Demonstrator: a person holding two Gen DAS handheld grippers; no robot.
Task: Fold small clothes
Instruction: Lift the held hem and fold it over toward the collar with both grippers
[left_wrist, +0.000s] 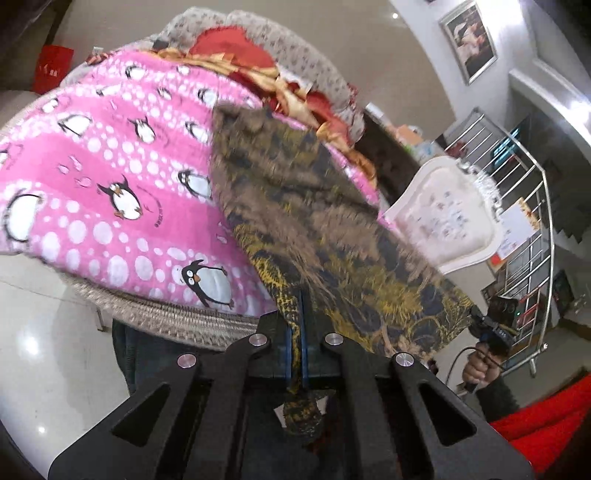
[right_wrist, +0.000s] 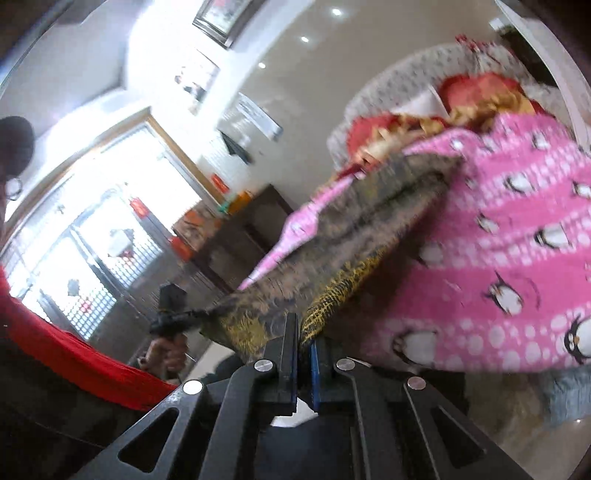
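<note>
Biggest thing in view: the pink penguin blanket (left_wrist: 110, 177) spread over the round wicker seat (left_wrist: 177, 317), with a red and gold cloth (left_wrist: 236, 55) bunched at its far end. Stretched across the blanket's edge hangs the task's piece, a brown and gold patterned garment (left_wrist: 314, 206), lifted off the surface along its near edge and blurred with motion. The left gripper (left_wrist: 295, 332) has its blue pads pinched tight on 1 corner, fabric trailing back through the jaws. The right gripper (right_wrist: 303, 343) is clamped just as narrowly on the other corner of the garment (right_wrist: 369, 206). Off to the side, a white ornate chair (left_wrist: 443, 218) stands by a steel railing (left_wrist: 524, 206).
</note>
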